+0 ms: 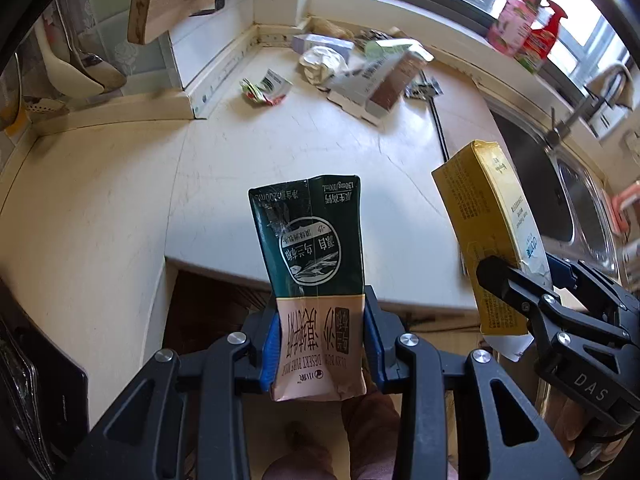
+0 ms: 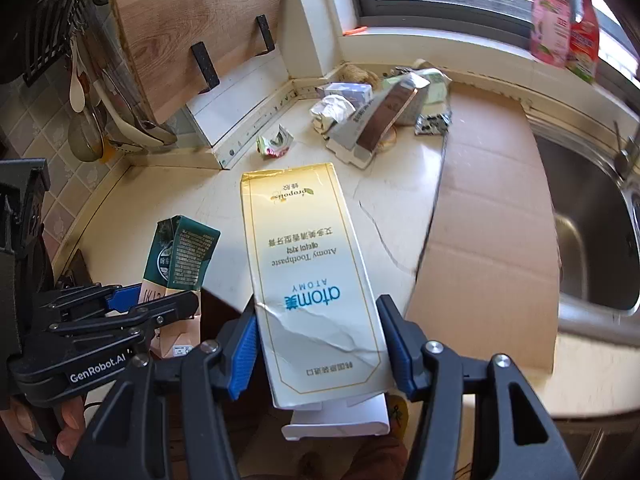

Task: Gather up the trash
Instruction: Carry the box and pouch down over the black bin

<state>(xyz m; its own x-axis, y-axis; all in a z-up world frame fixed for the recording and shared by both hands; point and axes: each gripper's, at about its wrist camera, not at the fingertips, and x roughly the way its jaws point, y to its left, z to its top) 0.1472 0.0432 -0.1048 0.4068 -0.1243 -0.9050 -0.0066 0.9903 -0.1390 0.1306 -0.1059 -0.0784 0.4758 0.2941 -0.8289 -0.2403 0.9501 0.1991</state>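
We see our left gripper [image 1: 320, 344] with its fingers [image 1: 271, 350] squeezing a green and pink milk carton [image 1: 314, 276], held up over the edge of the white surface [image 1: 120, 208]. Our right gripper [image 2: 320, 348] has its fingers [image 2: 243, 354] tight on a yellow toothpaste box [image 2: 312, 272]; the box bottom is hidden. More trash [image 2: 360, 120] sits far back in the corner, maybe wrappers and boxes, too jumbled to tell.
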